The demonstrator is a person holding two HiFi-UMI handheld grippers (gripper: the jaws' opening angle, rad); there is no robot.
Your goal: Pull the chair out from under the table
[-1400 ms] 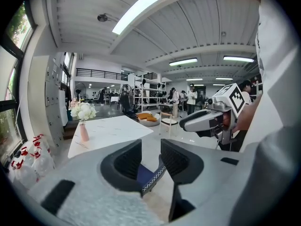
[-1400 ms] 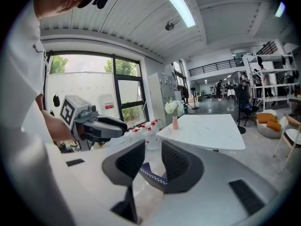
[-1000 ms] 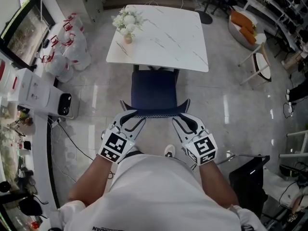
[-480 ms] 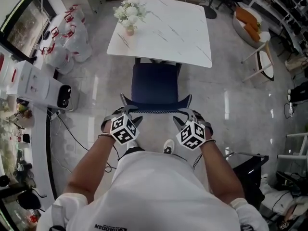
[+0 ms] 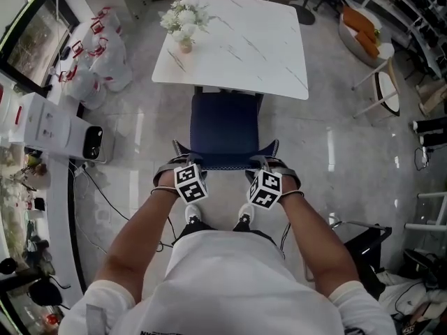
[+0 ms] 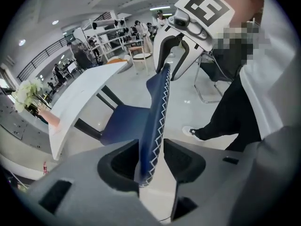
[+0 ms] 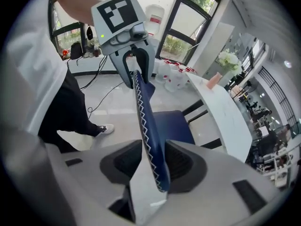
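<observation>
two handheld tools straddled the top of a blue chair's (image 5: 223, 128) backrest (image 5: 225, 162). the left gripper (image 5: 185, 169) and right gripper (image 5: 260, 167) had just been opening their jaws wide, with the stitched rim between them but unclamped. the seat's far end sat under the white table (image 5: 244, 47). pulling before closing would likely let the rim slip, and an uneven pull could swing the chair. the person's shoes (image 5: 193, 213) stood just behind it. a flower vase (image 5: 183, 26), bags (image 5: 94, 65) and a floor cable (image 5: 105, 195) lay off to the left.

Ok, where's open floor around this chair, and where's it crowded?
Bare floor lies right of the chair, up to the round side table. Most of the tabletop is free beside the flowers. Left is crowded: bags, boxes, cable. Behind it stand the person's shoes.
</observation>
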